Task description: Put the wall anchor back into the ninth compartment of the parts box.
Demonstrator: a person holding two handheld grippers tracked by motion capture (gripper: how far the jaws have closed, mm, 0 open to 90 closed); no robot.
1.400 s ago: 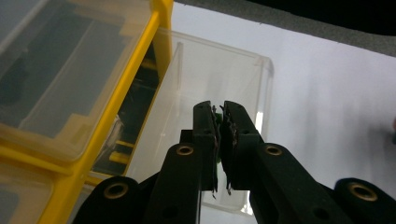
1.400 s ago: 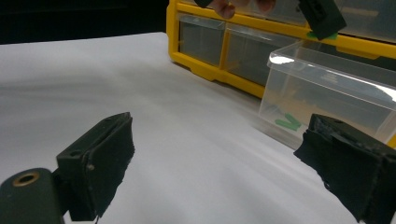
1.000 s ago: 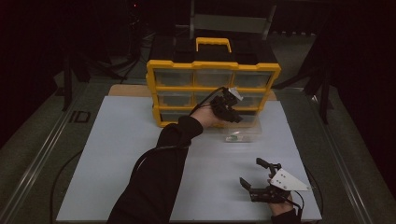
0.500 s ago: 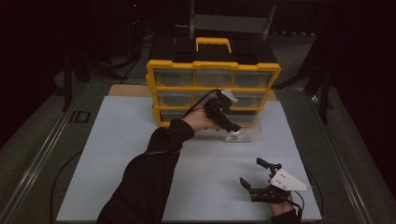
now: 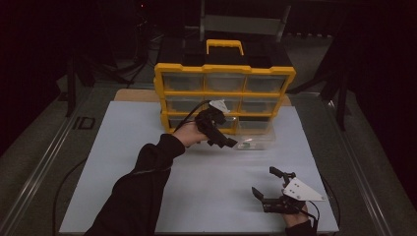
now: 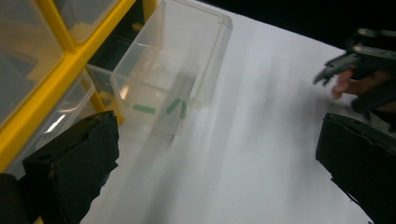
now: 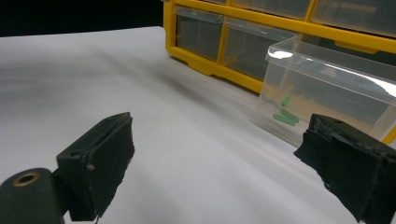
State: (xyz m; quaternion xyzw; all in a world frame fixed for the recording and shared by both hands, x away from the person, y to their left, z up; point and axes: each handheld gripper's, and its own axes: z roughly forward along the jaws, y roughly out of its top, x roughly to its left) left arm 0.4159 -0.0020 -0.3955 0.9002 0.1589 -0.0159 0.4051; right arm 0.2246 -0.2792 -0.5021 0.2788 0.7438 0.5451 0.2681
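A yellow organizer (image 5: 224,73) with clear drawers stands at the back of the white mat. One clear drawer (image 5: 255,139) is pulled out at its bottom right and rests on the mat; a few small green pieces (image 6: 159,108) lie inside it, the same green pieces (image 7: 285,115) that show in the right gripper view. My left gripper (image 5: 230,143) hovers just left of this drawer (image 6: 173,65), jaws wide open and empty. My right gripper (image 5: 264,181) rests near the mat's front right, open and empty, facing the drawer (image 7: 327,88).
The white mat (image 5: 123,162) covers most of the table. A metal rail (image 5: 44,162) runs along the left side. Dark stands and a frame sit behind the organizer. The person's left sleeve (image 5: 137,196) crosses the mat's front middle.
My left gripper has moved back from the organizer's front, toward the person and down beside the pulled-out drawer. The right gripper has stayed in place.
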